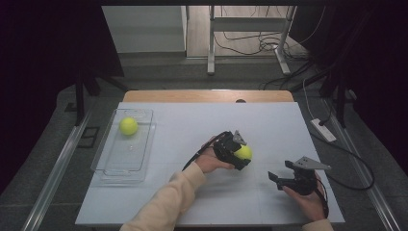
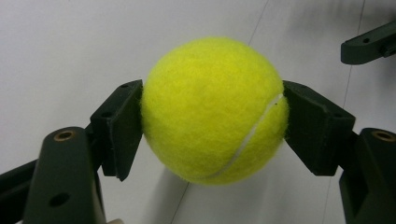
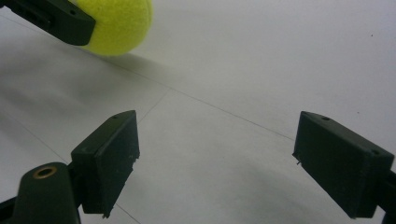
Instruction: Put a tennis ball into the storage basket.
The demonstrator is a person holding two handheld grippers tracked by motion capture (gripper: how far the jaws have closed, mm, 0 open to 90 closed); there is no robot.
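Observation:
My left gripper is shut on a yellow tennis ball near the middle of the white table. In the left gripper view both black pads press the sides of the ball, which hangs just above the table. My right gripper rests to the right of it, near the front edge, jaws wide open over bare table. In the right gripper view the held ball shows at top left. A second tennis ball lies in a clear tray at the left.
The clear plastic tray stands along the table's left side. A wooden strip runs along the far edge. Behind the table are a metal stand and cables on the floor. A white power strip lies to the right.

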